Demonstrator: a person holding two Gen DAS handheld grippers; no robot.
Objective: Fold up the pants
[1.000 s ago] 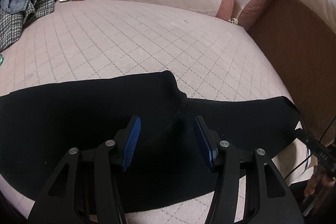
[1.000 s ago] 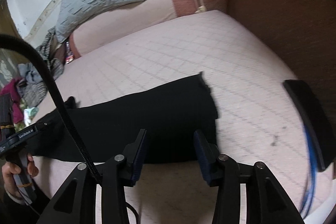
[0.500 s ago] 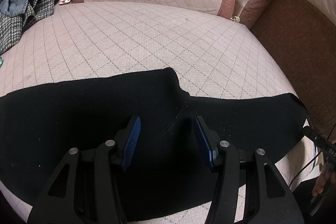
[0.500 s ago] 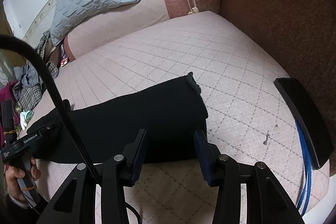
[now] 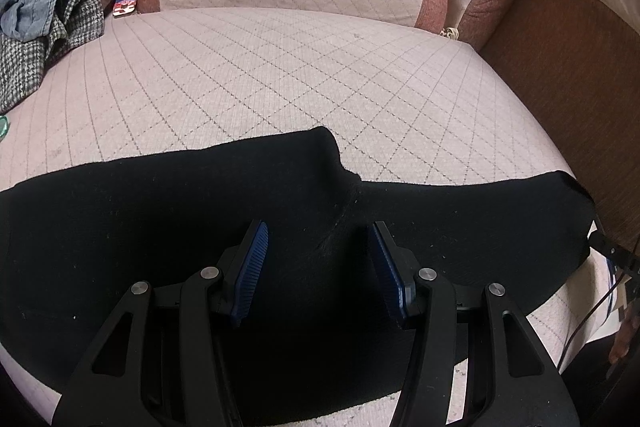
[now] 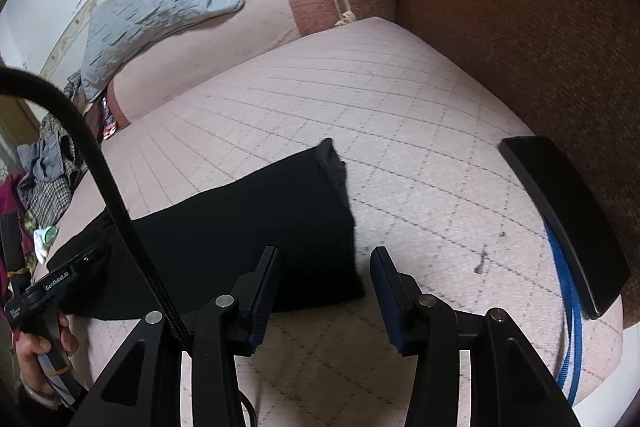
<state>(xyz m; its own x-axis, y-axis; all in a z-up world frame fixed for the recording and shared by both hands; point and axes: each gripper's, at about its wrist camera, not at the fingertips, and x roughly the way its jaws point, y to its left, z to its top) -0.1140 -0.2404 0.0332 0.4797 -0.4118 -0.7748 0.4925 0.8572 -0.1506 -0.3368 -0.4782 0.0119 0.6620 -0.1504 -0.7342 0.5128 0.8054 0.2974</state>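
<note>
Black pants point(image 5: 160, 227) laid flat across the quilted sofa seat point(image 5: 260, 75)

Left tool point(image 5: 316, 267) hangs wide over the pants' middle; right tool point(image 6: 324, 291) gapes wide, empty, at their right end.

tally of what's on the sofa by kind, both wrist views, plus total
Black pants: 1
Grey quilted blanket: 1
Heap of clothes at the far end, pieces can't be counted apart: 1
Flat black slab by the brown backrest: 1
Blue strap: 1
Total: 5
</note>
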